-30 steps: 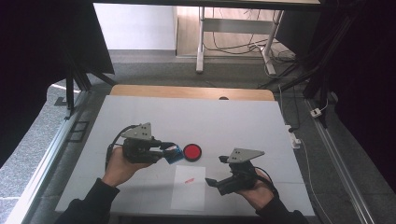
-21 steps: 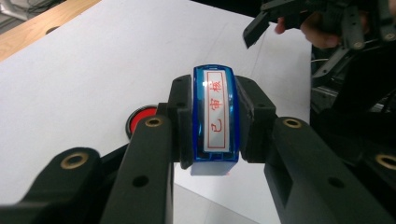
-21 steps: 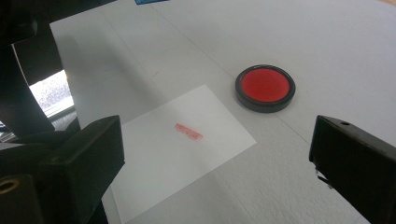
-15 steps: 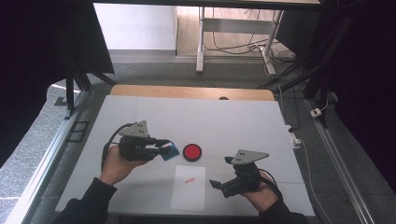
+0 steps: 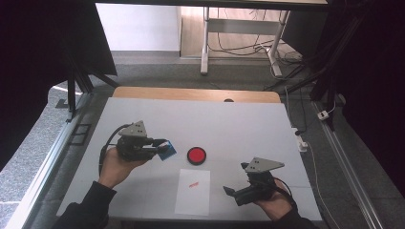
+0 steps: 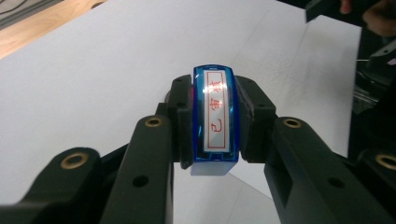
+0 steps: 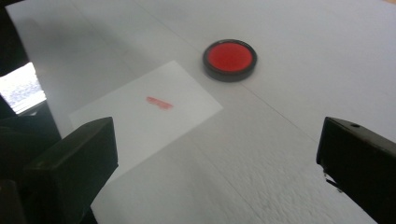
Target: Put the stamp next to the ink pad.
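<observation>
Blue translucent plastic stamp (image 6: 214, 122) with red characters on its white face sits clamped between the left gripper's (image 5: 161, 147) jaws, held above the white counter (image 5: 229, 119) just left of the round red ink pad (image 5: 196, 155). Right gripper (image 5: 232, 193) has just been opening its jaws, now wide apart and holding nothing, beside the white paper sheet (image 5: 193, 192) bearing a red stamp mark (image 7: 159, 103).

blue stamps: 1 (image 6: 215, 122), held in the left tongs (image 5: 162, 148) | red ink pads: 1 (image 5: 196, 155) | white paper sheets: 1 (image 5: 193, 191), bearing one red mark (image 7: 159, 103) | tongs: 2, right tongs (image 5: 231, 195) | worktops: 1 (image 5: 239, 124)
</observation>
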Available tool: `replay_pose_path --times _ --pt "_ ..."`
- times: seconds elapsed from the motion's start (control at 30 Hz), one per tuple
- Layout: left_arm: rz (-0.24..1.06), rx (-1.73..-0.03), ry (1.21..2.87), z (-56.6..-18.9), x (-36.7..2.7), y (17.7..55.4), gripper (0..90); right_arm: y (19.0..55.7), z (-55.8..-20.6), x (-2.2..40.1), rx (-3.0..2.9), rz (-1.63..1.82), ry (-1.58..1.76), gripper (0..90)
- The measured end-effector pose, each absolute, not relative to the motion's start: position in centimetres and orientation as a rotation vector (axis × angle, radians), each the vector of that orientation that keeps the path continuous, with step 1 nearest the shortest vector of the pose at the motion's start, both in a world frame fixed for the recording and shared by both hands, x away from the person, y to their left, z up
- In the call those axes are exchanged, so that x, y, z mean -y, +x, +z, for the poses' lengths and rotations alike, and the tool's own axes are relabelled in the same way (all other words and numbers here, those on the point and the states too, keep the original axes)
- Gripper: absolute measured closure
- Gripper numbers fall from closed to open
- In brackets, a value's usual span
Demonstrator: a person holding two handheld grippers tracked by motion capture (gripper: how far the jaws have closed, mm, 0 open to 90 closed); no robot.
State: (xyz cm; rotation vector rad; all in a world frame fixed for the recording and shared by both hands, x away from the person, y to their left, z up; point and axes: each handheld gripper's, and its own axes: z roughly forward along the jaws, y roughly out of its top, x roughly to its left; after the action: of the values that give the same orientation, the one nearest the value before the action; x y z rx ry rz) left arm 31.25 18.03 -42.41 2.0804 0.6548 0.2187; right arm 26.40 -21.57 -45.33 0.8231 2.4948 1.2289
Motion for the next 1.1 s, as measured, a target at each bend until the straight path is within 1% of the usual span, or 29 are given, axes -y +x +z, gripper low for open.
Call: replay_pose_path --times 0.53,0.87,1.1 --pt "0.304 -0.796 2.111 -43.6 -19.4 32.1 70.4 25.4 -45.5 25.2 -2.385 1.139 0.97 0.0" --pt "0.326 -0.878 2.107 -44.2 -20.5 32.6 70.4 24.8 -45.8 26.9 -2.373 1.111 1.062 0.0" --pt "0.349 -0.968 2.081 -44.9 -21.7 33.0 70.4 24.3 -45.8 27.6 -2.356 1.115 1.087 0.0"
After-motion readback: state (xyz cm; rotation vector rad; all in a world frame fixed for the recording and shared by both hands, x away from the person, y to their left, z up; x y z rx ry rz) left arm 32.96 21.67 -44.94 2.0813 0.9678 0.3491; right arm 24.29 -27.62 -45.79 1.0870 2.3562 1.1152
